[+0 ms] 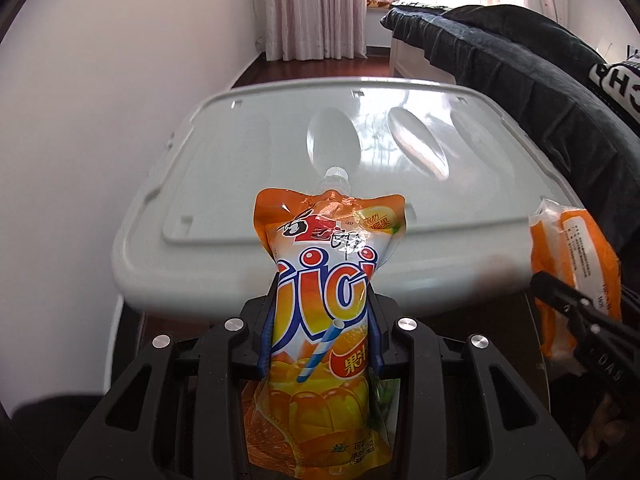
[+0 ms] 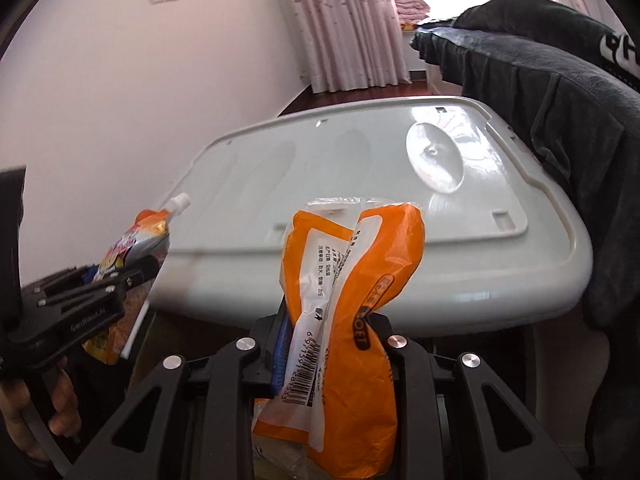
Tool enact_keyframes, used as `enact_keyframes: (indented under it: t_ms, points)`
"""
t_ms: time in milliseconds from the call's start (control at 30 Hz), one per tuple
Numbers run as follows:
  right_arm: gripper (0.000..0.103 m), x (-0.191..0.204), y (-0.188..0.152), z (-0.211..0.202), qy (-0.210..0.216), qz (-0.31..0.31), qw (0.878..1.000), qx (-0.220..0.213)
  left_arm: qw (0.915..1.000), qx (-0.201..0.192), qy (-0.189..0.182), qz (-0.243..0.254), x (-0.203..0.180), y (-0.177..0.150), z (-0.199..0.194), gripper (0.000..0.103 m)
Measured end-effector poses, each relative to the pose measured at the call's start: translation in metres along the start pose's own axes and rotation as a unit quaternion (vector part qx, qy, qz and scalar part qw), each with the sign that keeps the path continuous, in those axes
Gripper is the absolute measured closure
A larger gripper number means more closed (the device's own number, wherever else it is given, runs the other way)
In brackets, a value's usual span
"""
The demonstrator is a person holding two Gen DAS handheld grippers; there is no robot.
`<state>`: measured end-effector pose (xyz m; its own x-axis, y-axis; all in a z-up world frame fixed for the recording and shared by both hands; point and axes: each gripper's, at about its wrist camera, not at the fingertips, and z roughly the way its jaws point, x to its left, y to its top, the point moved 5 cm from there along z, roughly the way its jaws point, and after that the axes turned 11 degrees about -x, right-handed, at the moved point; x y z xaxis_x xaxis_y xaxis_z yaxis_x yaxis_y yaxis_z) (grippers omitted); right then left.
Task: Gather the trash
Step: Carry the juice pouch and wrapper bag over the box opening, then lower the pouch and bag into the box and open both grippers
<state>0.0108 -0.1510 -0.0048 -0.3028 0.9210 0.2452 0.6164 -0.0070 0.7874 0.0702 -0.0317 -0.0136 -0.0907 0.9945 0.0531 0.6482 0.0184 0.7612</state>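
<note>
My left gripper (image 1: 320,320) is shut on an orange juice pouch (image 1: 320,300) with a white screw cap, held upright in front of the white plastic lid of a bin (image 1: 280,152). My right gripper (image 2: 334,340) is shut on an orange and white plastic wrapper (image 2: 352,280) with a barcode, also held before the lid (image 2: 320,168). The right gripper and its wrapper (image 1: 576,264) show at the right edge of the left wrist view. The left gripper with the pouch (image 2: 132,248) shows at the left of the right wrist view.
Dark clothing (image 1: 540,80) is draped over furniture just right of the lid. A white wall (image 1: 100,120) stands to the left. Pink curtains (image 1: 312,8) and a bright window are at the back, over a dark wooden floor (image 1: 256,68).
</note>
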Motion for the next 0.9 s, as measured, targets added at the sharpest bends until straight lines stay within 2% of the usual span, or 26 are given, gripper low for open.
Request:
enact_keyframes:
  t_ms: [100, 233, 367, 433, 600, 767, 900]
  points:
    - [0.076, 0.009, -0.023, -0.013, 0.003, -0.012, 1.0, 0.012, 0.9999, 0.012, -0.004, -0.006, 0.0, -0.025, -0.011, 0.069]
    - [0.076, 0.011, -0.052, -0.023, 0.002, 0.018, 0.999, 0.035, 0.9993, 0.036, -0.008, -0.011, 0.001, -0.055, -0.018, 0.069]
    - [0.076, 0.014, -0.073, -0.024, -0.008, 0.032, 0.998, 0.06, 0.9966, 0.078, -0.021, -0.013, -0.003, -0.09, -0.014, 0.069]
    - [0.076, 0.018, -0.08, -0.021, -0.01, 0.024, 0.997, 0.074, 0.9943, 0.103, -0.026, -0.008, -0.009, -0.103, -0.004, 0.069]
    - [0.076, 0.022, -0.091, -0.006, -0.023, 0.012, 0.995, 0.099, 0.99, 0.136, -0.028, -0.022, -0.014, -0.115, 0.025, 0.069]
    - [0.076, 0.01, -0.102, 0.021, -0.051, 0.036, 0.989, 0.13, 0.987, 0.157, -0.004, -0.035, -0.015, -0.129, 0.066, 0.069]
    - [0.076, 0.01, -0.116, 0.038, -0.054, 0.047, 0.985, 0.158, 0.9842, 0.174, 0.015, -0.029, -0.013, -0.139, 0.083, 0.069]
